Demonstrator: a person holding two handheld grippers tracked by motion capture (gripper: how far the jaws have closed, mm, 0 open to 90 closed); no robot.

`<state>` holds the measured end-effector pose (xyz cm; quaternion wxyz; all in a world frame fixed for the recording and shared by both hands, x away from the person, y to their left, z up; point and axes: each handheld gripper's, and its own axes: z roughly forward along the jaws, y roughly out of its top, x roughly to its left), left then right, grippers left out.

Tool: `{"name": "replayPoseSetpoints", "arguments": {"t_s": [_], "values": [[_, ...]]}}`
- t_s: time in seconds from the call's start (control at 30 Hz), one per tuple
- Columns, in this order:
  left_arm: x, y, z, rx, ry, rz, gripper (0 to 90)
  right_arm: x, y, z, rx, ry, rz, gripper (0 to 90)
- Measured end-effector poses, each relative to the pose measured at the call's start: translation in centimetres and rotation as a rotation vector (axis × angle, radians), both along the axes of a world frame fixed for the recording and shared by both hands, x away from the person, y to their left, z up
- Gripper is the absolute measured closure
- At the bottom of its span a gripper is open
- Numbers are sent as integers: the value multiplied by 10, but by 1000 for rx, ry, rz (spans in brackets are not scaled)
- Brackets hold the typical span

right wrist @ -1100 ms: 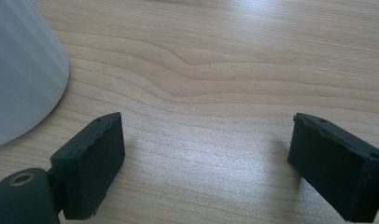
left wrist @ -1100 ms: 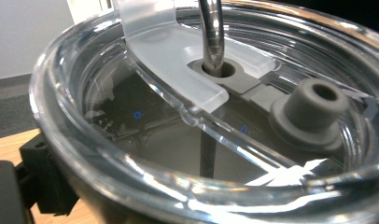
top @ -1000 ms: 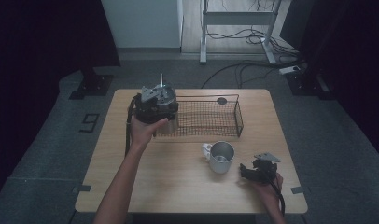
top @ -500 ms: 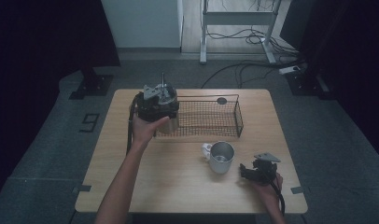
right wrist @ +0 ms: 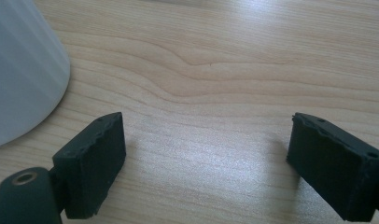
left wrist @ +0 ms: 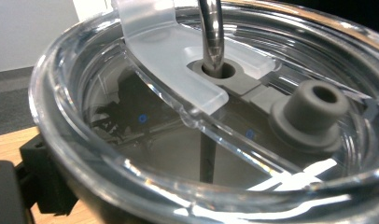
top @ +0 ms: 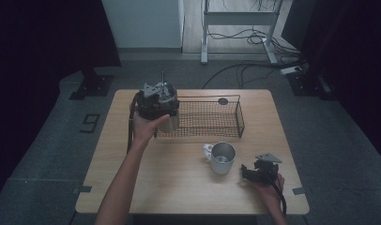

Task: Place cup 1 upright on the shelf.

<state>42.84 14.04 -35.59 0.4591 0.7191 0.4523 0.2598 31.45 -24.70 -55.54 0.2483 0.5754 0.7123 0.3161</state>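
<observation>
Lately changed: almost nothing. Against the earlier high views, the left tool (top: pixel 156 104) and its load sit in the same place at the left end of the wire basket (top: pixel 212 117), and the right tool (top: pixel 247 172) has not shifted on the desk (top: pixel 179 187).
Left tool: clamped, as far as I can judge, on a clear-lidded tumbler (top: pixel 170 121). In the left gripper view the lid (left wrist: pixel 178 140) with its metal straw (left wrist: pixel 211 32) sits right against the camera, with one black jaw beside the rim.
Tumbler's place: upright at the basket's left front corner. Whether it hangs over the mesh, stands inside or is just outside the wall, I cannot tell.
Right tool: jaws apart, nothing between them but bare wood; it lies low on the desk just beside the steel mug (top: pixel 222 157), not touching it.
Mug: standing in front of the basket, apart from it.
Meaning for the work: the pause suggests the tumbler is being lined up with the basket. The placing looks not yet done, and the mug probably comes next.
</observation>
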Motion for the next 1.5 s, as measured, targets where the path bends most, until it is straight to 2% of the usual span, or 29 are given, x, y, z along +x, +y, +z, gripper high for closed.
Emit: {"name": "replayPoseSetpoints", "arguments": {"t_s": [0.53,0.7,1.13,1.5], "values": [[4,4,-4,9,13,12,38,0,0,0,1,-2,-2,121],[6,7,-4,-1,14,22,39,0,0,0,1,-2,-3,122],[10,6,-8,16,25,24,39,0,0,0,2,-2,-3,122],[13,4,-5,27,24,27,39,0,0,0,1,-3,-2,122]]}}
